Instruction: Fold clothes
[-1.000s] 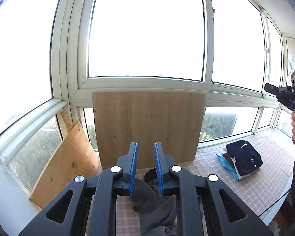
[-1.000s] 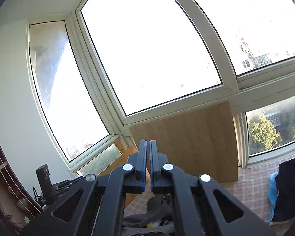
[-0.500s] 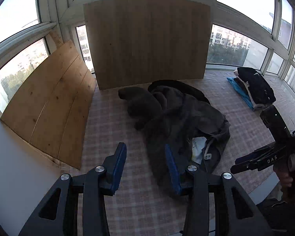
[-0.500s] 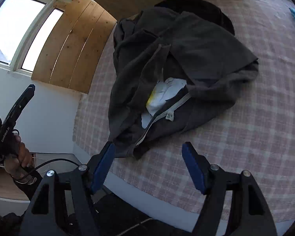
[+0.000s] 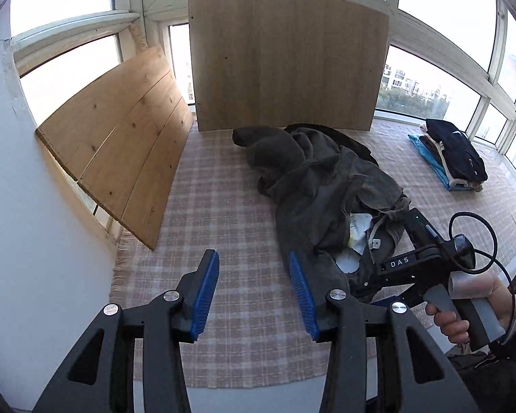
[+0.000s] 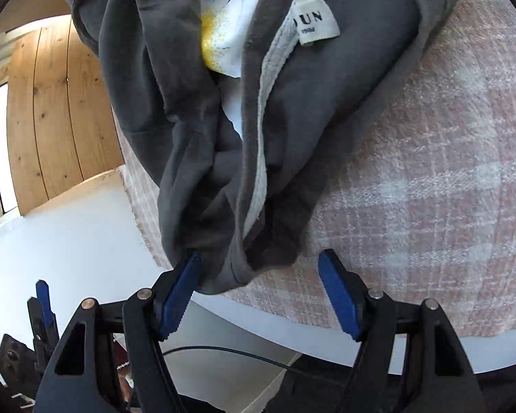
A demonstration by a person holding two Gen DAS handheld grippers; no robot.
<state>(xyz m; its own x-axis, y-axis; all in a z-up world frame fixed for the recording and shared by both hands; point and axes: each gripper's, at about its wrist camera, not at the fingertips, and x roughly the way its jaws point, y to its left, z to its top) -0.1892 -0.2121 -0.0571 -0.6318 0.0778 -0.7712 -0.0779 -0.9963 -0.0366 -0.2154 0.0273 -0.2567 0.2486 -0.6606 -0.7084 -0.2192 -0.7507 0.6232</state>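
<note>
A crumpled dark grey garment with a white and yellow inner print lies on the pink plaid cloth. My left gripper hovers open over the cloth at the garment's near left side, with nothing between its pads. My right gripper is open at the table's near edge. The garment's near hem with a grey-white band lies between its jaws and brushes the left pad. A white label shows near the collar. In the left wrist view a hand holds the right gripper by the garment.
A large wooden board leans on the windows behind the garment, and a plank panel leans at the left. A folded stack of dark and blue clothes sits at the far right. A black cable runs below the table edge.
Both grippers swung down from facing the windows to the table. Both sets of jaws went from shut to open. The right gripper closed in on the garment's near hem.
</note>
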